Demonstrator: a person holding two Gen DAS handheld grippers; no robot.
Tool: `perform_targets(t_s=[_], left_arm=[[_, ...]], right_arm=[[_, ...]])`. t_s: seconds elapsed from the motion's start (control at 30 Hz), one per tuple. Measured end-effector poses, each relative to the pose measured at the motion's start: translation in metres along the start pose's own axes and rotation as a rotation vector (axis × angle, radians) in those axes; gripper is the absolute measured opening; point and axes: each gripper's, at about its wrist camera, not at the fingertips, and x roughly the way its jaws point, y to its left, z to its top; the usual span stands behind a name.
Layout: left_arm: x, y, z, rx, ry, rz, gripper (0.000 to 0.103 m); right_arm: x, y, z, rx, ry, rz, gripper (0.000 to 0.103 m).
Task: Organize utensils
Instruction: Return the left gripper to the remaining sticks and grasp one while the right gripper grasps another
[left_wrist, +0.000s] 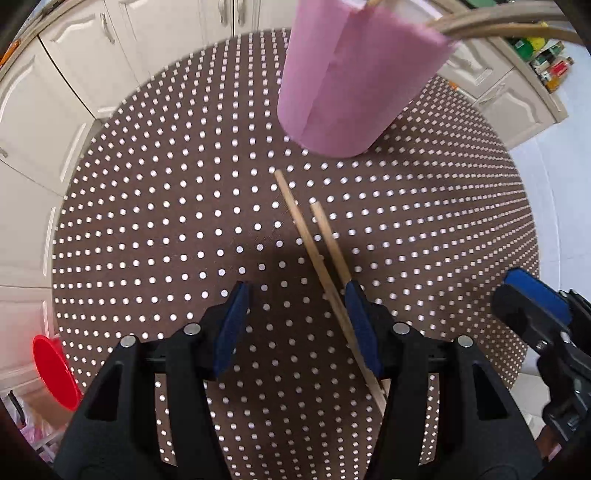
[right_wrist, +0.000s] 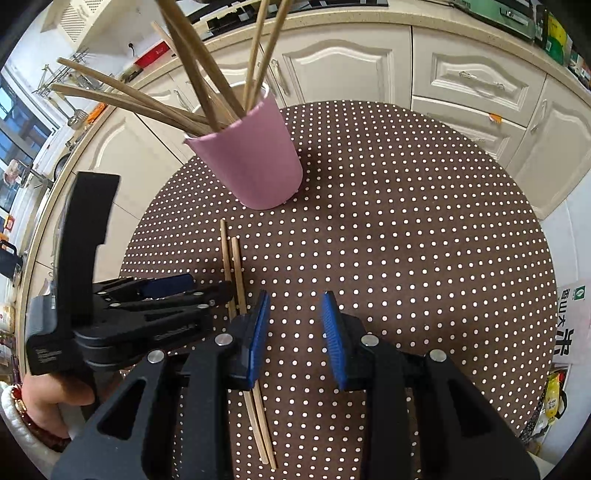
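Observation:
A pink cup (left_wrist: 343, 81) (right_wrist: 251, 155) stands on the round brown dotted table (left_wrist: 147, 221) (right_wrist: 406, 240) and holds several wooden chopsticks (right_wrist: 199, 66). Two loose wooden chopsticks (left_wrist: 314, 240) (right_wrist: 236, 266) lie side by side on the table in front of the cup. My left gripper (left_wrist: 297, 299) is open just above them, its right pad beside them. My right gripper (right_wrist: 295, 306) is open and empty, its left pad over the same pair. Each gripper shows in the other's view: the right one (left_wrist: 535, 306), the left one (right_wrist: 166, 291).
White kitchen cabinets (right_wrist: 369, 62) ring the table's far side. A red bowl (left_wrist: 55, 369) sits low at the left beyond the table edge. Packages (right_wrist: 569, 325) lie off the table's right edge.

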Motion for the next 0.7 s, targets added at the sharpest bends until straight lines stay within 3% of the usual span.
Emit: perform_targets(t_s=[0.27, 0.33, 0.37, 0.4, 0.47, 0.6, 0.7], left_arm=[[0.006, -0.015, 0.012, 0.081, -0.004, 0.064, 0.052], [0.007, -0.018, 0.016, 0.077, 0.0, 0.082, 0.043], [0.007, -0.018, 0.02, 0.077, 0.002, 0.106, 0.031], [0.008, -0.017, 0.024, 0.078, 0.005, 0.112, 0.027], [0.008, -0.013, 0.031, 0.061, 0.017, 0.087, 0.019], [0.008, 0.002, 0.036, 0.028, 0.032, 0.036, 0.008], [0.009, 0.009, 0.038, 0.024, 0.044, 0.006, 0.006]], right_arm=[[0.015, 0.0, 0.01, -0.002, 0.028, 0.01, 0.028], [0.02, 0.002, 0.012, -0.002, 0.047, 0.016, 0.028], [0.022, 0.003, 0.013, -0.002, 0.056, 0.023, 0.028], [0.025, 0.002, 0.013, -0.003, 0.066, 0.03, 0.028], [0.032, 0.004, 0.015, -0.006, 0.093, 0.049, 0.028], [0.049, 0.016, 0.022, -0.024, 0.138, 0.073, 0.028], [0.06, 0.028, 0.025, -0.059, 0.172, 0.079, 0.028]])
